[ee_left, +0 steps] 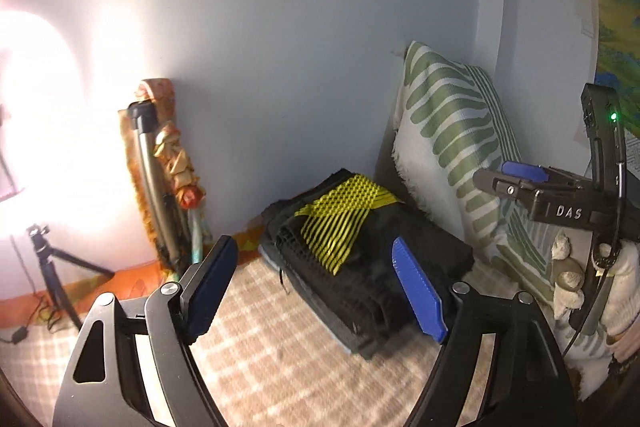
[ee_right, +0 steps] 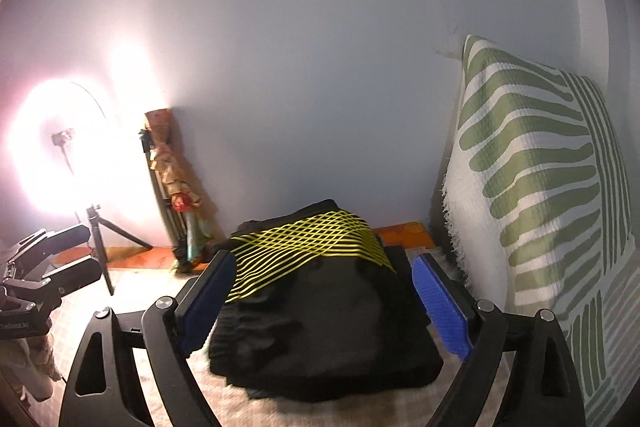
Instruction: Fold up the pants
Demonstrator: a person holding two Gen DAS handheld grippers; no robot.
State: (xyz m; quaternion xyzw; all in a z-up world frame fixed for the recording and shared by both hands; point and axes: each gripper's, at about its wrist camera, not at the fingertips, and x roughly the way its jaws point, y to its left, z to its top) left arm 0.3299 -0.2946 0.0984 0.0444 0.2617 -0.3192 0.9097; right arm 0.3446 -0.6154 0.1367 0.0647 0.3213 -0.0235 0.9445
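1 folded pants (ee_right: 320, 307) stack on bed (ee_left: 280, 367), 1 pillow (ee_right: 540, 187) beside; 2 claws, left claw (ee_left: 316, 287) & right claw (ee_right: 324, 303) both wide, holding nothing.

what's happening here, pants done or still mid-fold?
Looks done or nearly so. The black pants lie in a folded stack, yellow mesh panel on top, on the checked bedcover beside the green leaf-print pillow. A person holds both tools above it: left tool and right tool are open and hold nothing.
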